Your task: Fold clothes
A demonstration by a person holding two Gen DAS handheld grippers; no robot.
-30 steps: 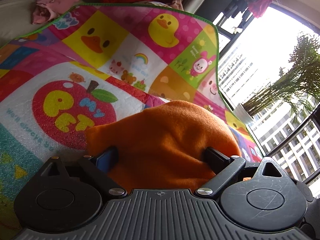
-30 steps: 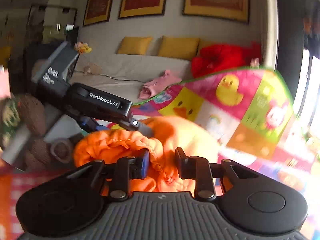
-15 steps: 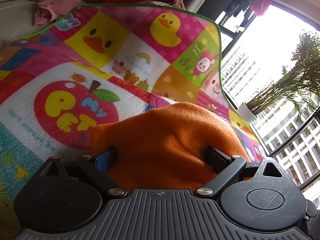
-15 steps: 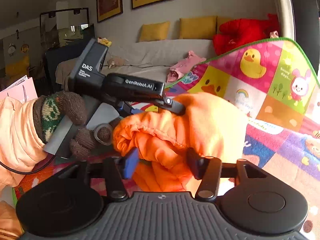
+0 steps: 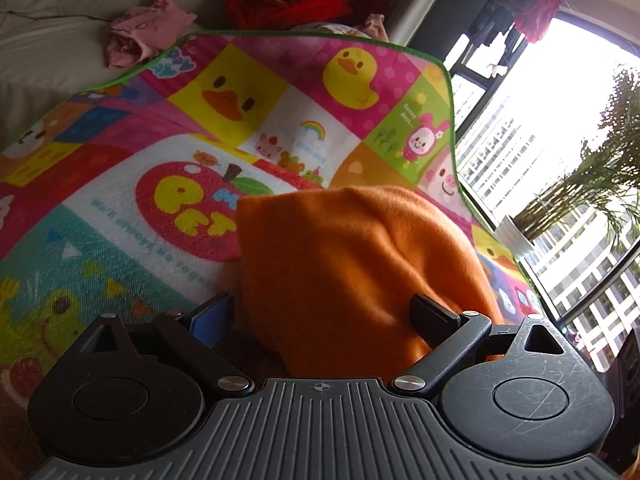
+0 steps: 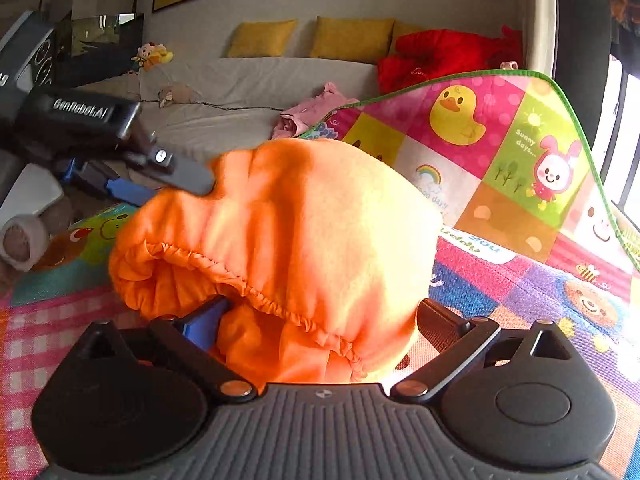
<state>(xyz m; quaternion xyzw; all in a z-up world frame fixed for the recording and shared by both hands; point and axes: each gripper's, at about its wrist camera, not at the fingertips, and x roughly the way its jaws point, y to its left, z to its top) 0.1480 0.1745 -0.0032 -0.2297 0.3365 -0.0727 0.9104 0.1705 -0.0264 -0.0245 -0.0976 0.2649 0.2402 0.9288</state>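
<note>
We've got the orange garment (image 6: 304, 240) bunched on the play mat (image 6: 520, 184), right gripper (image 6: 320, 320) opening wide to let its elastic hem drop, while at ten o'clock the left gripper (image 5: 320, 312) straddles the cloth, grip unclear

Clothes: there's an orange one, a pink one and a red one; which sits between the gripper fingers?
The orange fleece garment; the crumpled pink garment and red garment lie far back on the sofa.
</note>
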